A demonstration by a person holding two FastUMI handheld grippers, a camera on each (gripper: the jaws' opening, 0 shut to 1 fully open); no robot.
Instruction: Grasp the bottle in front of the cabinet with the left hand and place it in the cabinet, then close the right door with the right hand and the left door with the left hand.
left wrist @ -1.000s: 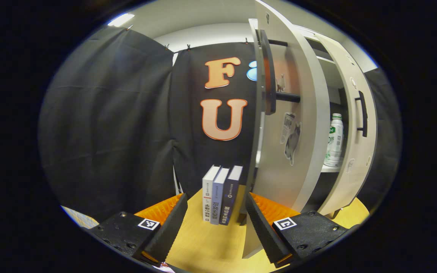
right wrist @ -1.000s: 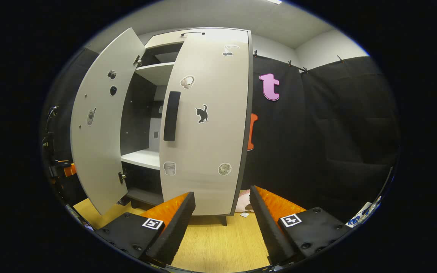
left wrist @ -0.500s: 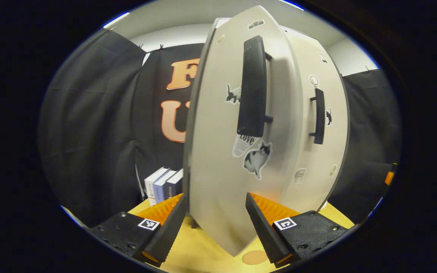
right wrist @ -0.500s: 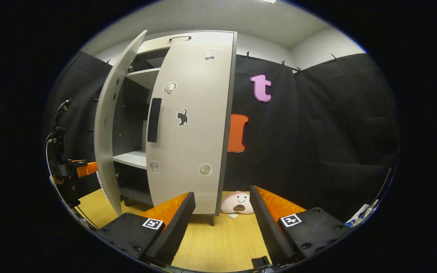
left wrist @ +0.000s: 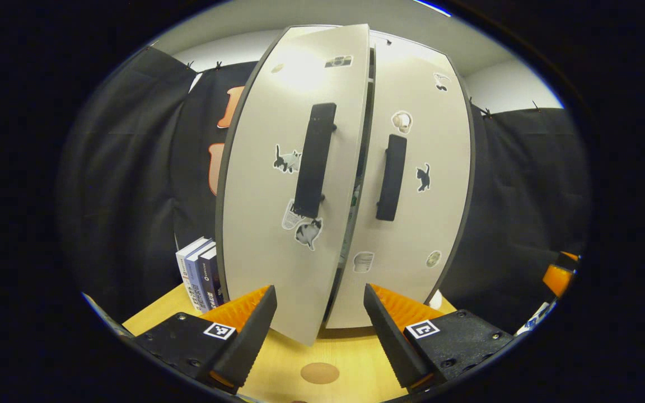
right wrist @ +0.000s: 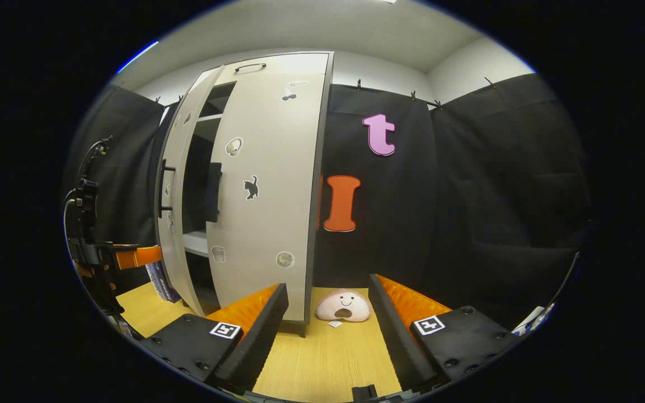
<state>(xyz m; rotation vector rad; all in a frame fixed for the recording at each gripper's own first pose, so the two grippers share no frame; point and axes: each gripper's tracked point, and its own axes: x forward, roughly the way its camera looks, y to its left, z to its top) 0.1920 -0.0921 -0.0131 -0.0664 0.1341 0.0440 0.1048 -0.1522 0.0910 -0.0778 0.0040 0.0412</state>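
Note:
The pale cabinet has its right door (left wrist: 412, 184) shut and its left door (left wrist: 269, 196) ajar by a narrow gap. Each door carries a black vertical handle, the left one (left wrist: 314, 159) and the right one (left wrist: 391, 176). My left gripper (left wrist: 319, 330) is open, low in front of the left door, whose bottom corner shows between the fingers. My right gripper (right wrist: 328, 336) is open with nothing between its fingers, back from the right door (right wrist: 269, 196). In the right gripper view the left door (right wrist: 174, 190) stands slightly out and the left gripper (right wrist: 132, 256) sits beside it. The doors hide the bottle.
Three books (left wrist: 199, 274) stand on the wooden table (left wrist: 350, 364) left of the cabinet. A pink plush toy (right wrist: 345, 305) lies on the table at the cabinet's right foot. Black cloth walls close in the sides and back.
The left door has swung from wide open to almost shut, covering the bottle and shelves. My left gripper now faces the door fronts. My right gripper has drawn back from the right door.

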